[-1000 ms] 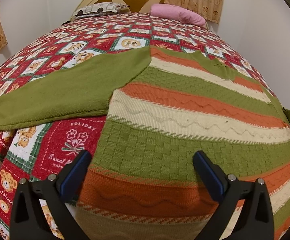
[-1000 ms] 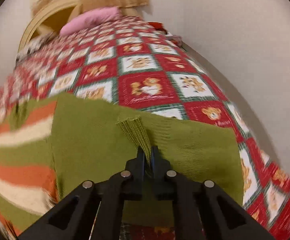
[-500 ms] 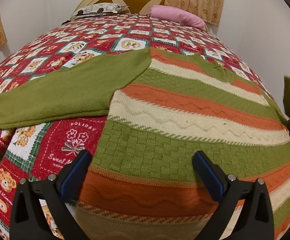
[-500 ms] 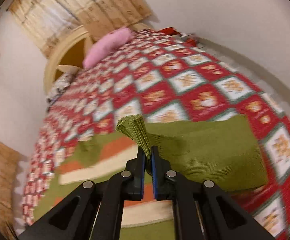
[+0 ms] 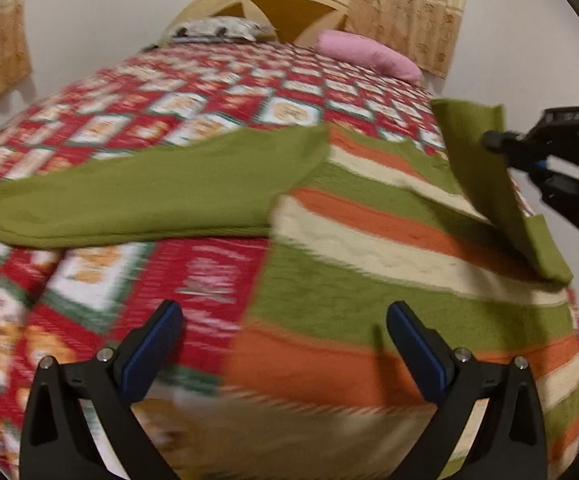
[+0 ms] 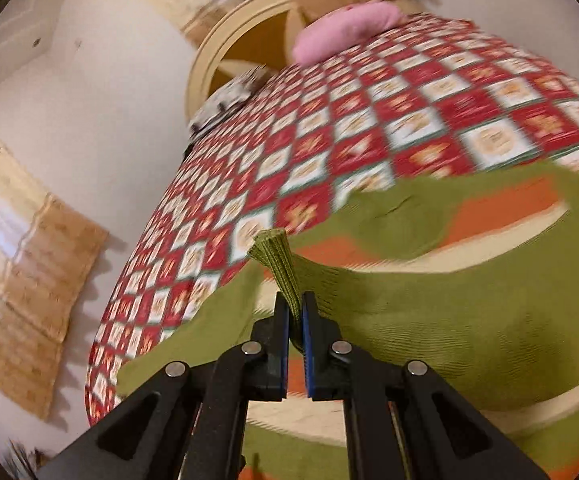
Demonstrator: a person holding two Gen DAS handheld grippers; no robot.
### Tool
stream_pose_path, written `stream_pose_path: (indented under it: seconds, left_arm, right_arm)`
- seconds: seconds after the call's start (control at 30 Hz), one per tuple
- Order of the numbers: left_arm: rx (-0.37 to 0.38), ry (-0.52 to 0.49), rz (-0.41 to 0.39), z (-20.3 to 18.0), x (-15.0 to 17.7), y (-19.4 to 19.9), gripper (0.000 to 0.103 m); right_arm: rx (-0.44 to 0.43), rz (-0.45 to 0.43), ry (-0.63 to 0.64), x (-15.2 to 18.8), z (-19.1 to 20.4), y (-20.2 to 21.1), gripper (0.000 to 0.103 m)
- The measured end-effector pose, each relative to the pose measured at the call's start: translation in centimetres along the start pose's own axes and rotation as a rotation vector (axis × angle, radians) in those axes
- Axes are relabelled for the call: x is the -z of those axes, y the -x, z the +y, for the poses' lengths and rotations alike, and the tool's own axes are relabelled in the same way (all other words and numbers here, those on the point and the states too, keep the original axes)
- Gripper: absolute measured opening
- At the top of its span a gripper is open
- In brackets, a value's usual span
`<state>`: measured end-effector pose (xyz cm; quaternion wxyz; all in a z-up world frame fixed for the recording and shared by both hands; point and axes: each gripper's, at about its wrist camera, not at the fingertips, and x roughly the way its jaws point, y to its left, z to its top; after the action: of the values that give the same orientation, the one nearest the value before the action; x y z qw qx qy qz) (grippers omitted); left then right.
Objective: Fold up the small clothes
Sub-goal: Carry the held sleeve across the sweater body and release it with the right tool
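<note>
A small knitted sweater [image 5: 369,248] with green, orange and cream stripes lies flat on the bed. Its left green sleeve [image 5: 141,196] stretches out to the left over the quilt. My right gripper [image 6: 295,312] is shut on the ribbed cuff [image 6: 277,256] of the right green sleeve [image 6: 429,320] and holds it lifted above the sweater's body. In the left wrist view that sleeve [image 5: 485,168] hangs from the right gripper [image 5: 493,140] at the right edge. My left gripper [image 5: 285,340] stands open over the sweater's lower left corner with nothing between its fingers.
The bed carries a red, white and green bear-pattern quilt [image 5: 137,120]. A pink pillow [image 5: 365,54] and a patterned pillow [image 5: 217,28] lie by the cream headboard [image 5: 273,0]. Curtains [image 5: 409,4] hang behind. A white wall runs along the bed's right side.
My right gripper has swung the held sleeve up and leftward over the sweater's body. The left gripper has shifted slightly left and stays open.
</note>
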<state>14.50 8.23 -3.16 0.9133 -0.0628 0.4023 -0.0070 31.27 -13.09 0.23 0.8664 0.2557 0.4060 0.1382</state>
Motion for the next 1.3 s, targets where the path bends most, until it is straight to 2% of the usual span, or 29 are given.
stream_pose_path:
  seconds: [0.17, 0.3, 0.5, 0.6, 0.7, 0.77, 0.93, 1.03, 1.07, 1.1, 1.2, 1.23, 1.3]
  left_arm:
    - [-0.138, -0.007, -0.051, 2.8, -0.1, 0.7, 0.103]
    - [-0.086, 0.091, 0.057, 4.8, 0.2, -1.7, 0.103]
    - [-0.089, 0.077, 0.050, 4.3, 0.2, -2.0, 0.103]
    - [-0.079, 0.086, 0.050, 4.3, 0.3, -2.1, 0.103]
    - [-0.087, 0.080, 0.050, 4.5, 0.3, -1.9, 0.103]
    - [-0.087, 0.079, 0.049, 4.6, 0.4, -1.8, 0.103]
    - [-0.088, 0.079, 0.050, 4.6, 0.4, -1.9, 0.103]
    - [-0.086, 0.080, 0.051, 4.6, 0.4, -1.9, 0.103]
    - [-0.086, 0.080, 0.051, 4.6, 0.4, -1.9, 0.103]
    - [-0.085, 0.081, 0.051, 4.6, 0.4, -1.9, 0.103]
    - [-0.086, 0.080, 0.052, 4.5, 0.4, -2.0, 0.103]
    - [-0.086, 0.080, 0.051, 4.5, 0.4, -2.0, 0.103]
    - [-0.087, 0.080, 0.051, 4.5, 0.4, -2.0, 0.103]
  right_arm:
    - [0.019, 0.055, 0.078, 3.2, 2.7, -4.8, 0.005]
    - [0.053, 0.075, 0.177, 5.1, 3.9, -7.4, 0.005]
    - [-0.016, 0.160, 0.167, 6.0, 3.1, -8.7, 0.014]
    - [-0.126, 0.120, 0.143, 5.3, 2.7, -6.4, 0.014]
    - [-0.160, 0.058, 0.082, 5.0, 1.6, -4.9, 0.015]
    - [-0.162, 0.051, 0.034, 5.1, 0.7, -5.0, 0.015]
    - [-0.165, 0.131, 0.037, 7.0, 1.8, -7.8, 0.018]
    - [-0.233, 0.221, 0.046, 8.1, 3.4, -8.9, 0.019]
    - [-0.256, 0.225, 0.050, 8.0, 3.7, -8.7, 0.019]
    - [-0.259, 0.194, 0.068, 7.8, 4.0, -7.9, 0.019]
    - [-0.186, 0.054, 0.089, 6.3, 3.6, -5.2, 0.019]
    - [-0.128, 0.027, 0.081, 5.7, 3.0, -4.8, 0.019]
    - [-0.041, 0.060, 0.101, 5.4, 2.8, -5.8, 0.019]
